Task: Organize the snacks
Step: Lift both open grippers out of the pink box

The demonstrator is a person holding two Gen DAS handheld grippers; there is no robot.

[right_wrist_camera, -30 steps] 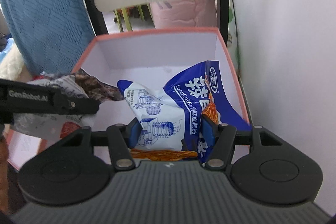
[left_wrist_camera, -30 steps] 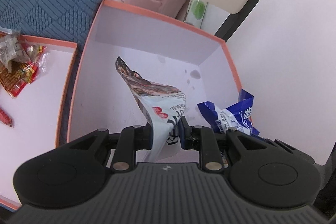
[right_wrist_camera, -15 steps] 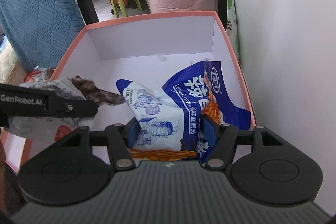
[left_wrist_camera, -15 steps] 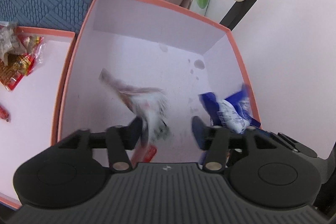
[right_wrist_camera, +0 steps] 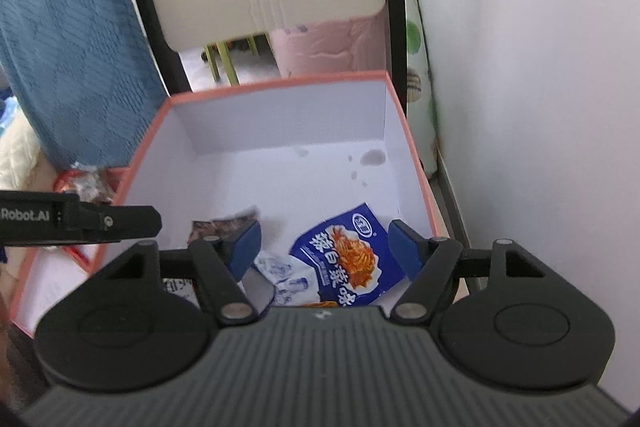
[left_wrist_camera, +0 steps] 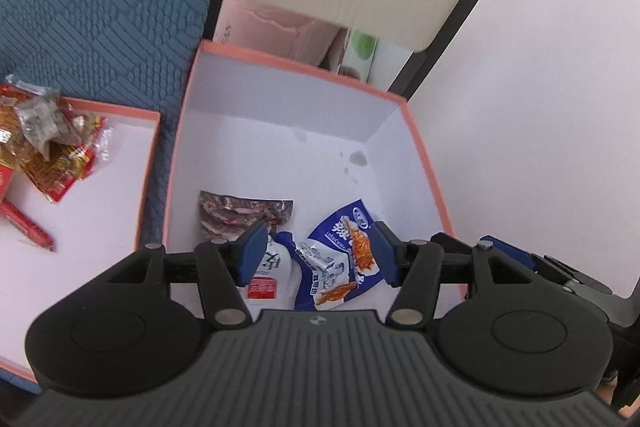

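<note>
Item: deep salmon-rimmed box (left_wrist_camera: 424,163), white inside, now holding two snack packets flat on its floor — a brown-and-white packet (left_wrist_camera: 244,215) to the left, and a blue spicy-strip packet (left_wrist_camera: 344,255) beside it and touching it, toward the box's right wall. Left gripper (left_wrist_camera: 318,253): jaws spread wide, nothing held, poised above the box's near edge. Right gripper (right_wrist_camera: 324,247): likewise wide apart and empty, over the blue packet. Remaining stock: a heap of red and silver snack packets (left_wrist_camera: 44,143) and a red sausage stick (left_wrist_camera: 26,225) in the shallow lid-tray (left_wrist_camera: 148,163) just left of the box. Step in hand, as judged: release done, next fetch. Handling note — lift both grippers straight up clear of the rim before swinging left, lest a finger drag a packet out; take one crinkly packet at a time by a sealed edge. Stains (left_wrist_camera: 358,158) mark the box's far corner.
</note>
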